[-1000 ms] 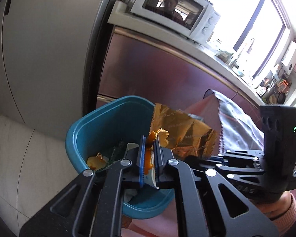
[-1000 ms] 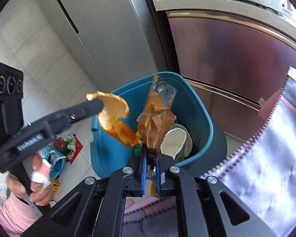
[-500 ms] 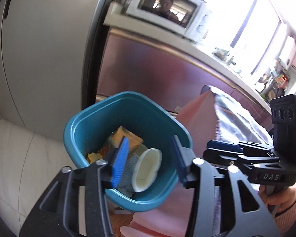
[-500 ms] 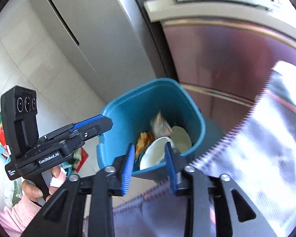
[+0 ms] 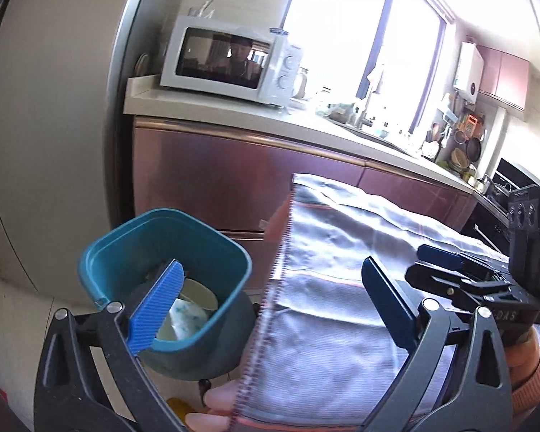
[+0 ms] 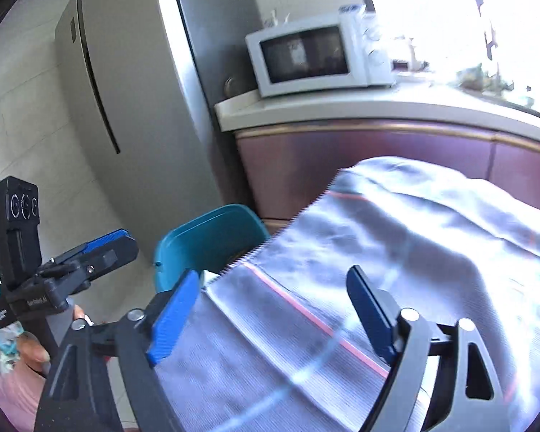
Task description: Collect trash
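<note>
Gaping ribbed claws (image 5: pixel 273 306), teal plastic bin (image 5: pixel 169 252)

Bin (image 5: pixel 165 248) left of cloth (image 5: pixel 342 288)

Daylight floods from the window (image 5: pixel 345 36) at one o'clock, blown out; right wrist view motion-blurred; fisheye edges curve, corners black.

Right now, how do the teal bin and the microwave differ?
The teal bin stands low on the floor; the white microwave sits up on the counter. The teal bin is open-topped with trash showing inside; the microwave's door is shut. Both stand left of the cloth-covered table.
</note>
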`<state>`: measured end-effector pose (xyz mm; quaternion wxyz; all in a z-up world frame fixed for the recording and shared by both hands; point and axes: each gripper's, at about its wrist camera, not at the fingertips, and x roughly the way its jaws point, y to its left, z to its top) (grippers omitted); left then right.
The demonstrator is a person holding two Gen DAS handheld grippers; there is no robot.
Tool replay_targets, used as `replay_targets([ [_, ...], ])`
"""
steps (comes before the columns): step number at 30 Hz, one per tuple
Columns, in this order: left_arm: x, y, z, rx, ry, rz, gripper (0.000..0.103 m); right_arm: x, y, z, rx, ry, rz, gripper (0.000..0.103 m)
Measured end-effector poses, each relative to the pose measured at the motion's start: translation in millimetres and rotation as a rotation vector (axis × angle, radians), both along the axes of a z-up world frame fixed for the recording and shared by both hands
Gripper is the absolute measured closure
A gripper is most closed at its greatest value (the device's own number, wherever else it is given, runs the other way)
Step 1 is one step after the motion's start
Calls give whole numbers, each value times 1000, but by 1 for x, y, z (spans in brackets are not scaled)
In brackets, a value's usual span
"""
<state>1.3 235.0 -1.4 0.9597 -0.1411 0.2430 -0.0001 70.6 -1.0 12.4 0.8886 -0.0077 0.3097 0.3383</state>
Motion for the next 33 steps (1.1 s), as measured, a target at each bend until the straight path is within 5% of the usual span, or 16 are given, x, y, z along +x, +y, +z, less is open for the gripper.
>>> replay_targets([
  [2,-2,-17,3,6,-13,-13,6,-14,-18,2,-7,-54,-68,7],
  [14,-35,-124,21,157,-152,-41,6,-67,-120,8,-10,-236,-400,7],
  [33,-62,-175,25,245,-224,-27,6,-109,-154,8,-1,-371,-536,7],
])
